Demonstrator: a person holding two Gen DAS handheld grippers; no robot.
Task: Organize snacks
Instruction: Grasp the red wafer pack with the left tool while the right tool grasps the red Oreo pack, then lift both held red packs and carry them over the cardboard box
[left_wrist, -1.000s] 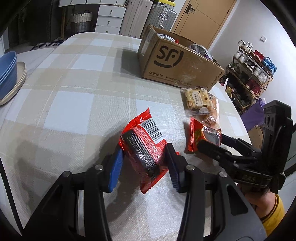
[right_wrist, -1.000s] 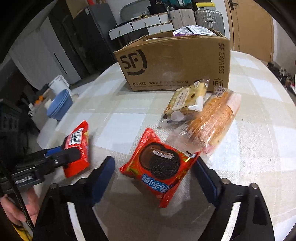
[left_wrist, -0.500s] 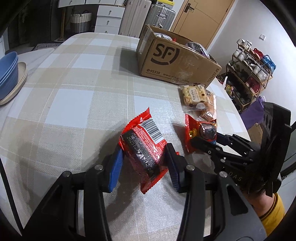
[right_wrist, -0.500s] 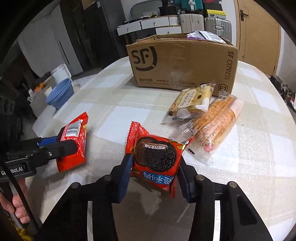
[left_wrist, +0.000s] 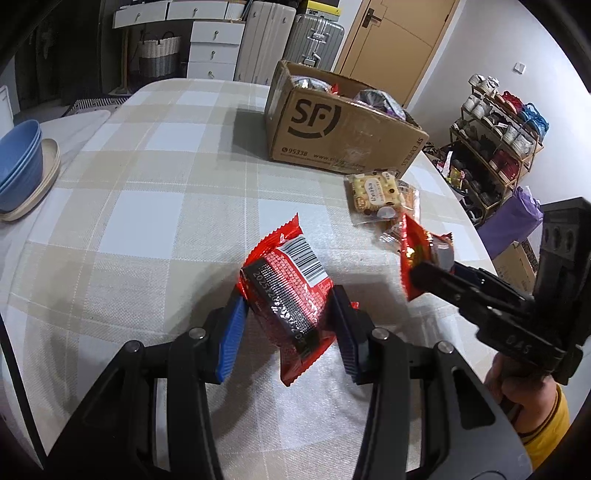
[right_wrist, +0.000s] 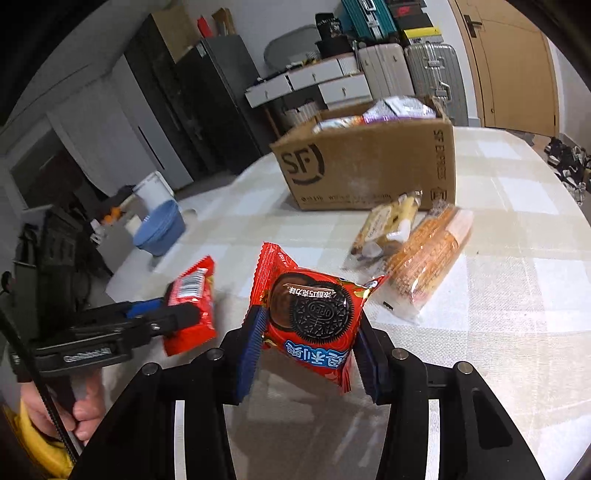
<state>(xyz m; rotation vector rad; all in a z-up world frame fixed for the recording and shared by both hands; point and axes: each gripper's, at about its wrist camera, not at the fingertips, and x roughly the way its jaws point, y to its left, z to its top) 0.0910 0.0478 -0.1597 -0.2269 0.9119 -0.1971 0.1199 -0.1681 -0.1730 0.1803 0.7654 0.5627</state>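
My left gripper (left_wrist: 288, 325) is shut on a red snack packet with a barcode (left_wrist: 291, 291) and holds it above the checked tablecloth; the packet also shows in the right wrist view (right_wrist: 192, 302). My right gripper (right_wrist: 308, 350) is shut on a red Oreo packet (right_wrist: 310, 314) and holds it off the table; it shows at the right of the left wrist view (left_wrist: 421, 258). An open SF cardboard box (left_wrist: 343, 136) with several snacks inside stands at the far side. A pale biscuit packet (right_wrist: 388, 225) and an orange bread packet (right_wrist: 428, 258) lie in front of the box.
The round table (left_wrist: 147, 206) has a beige checked cloth. Blue bowls on a plate (left_wrist: 18, 170) sit on a side surface to the left. A loaded shelf rack (left_wrist: 498, 133) stands to the right, and suitcases and drawers stand behind.
My right gripper closed on the Oreo packet and lifted it off the table. My left gripper kept its packet and rose with it. Both views now look down more on the box.
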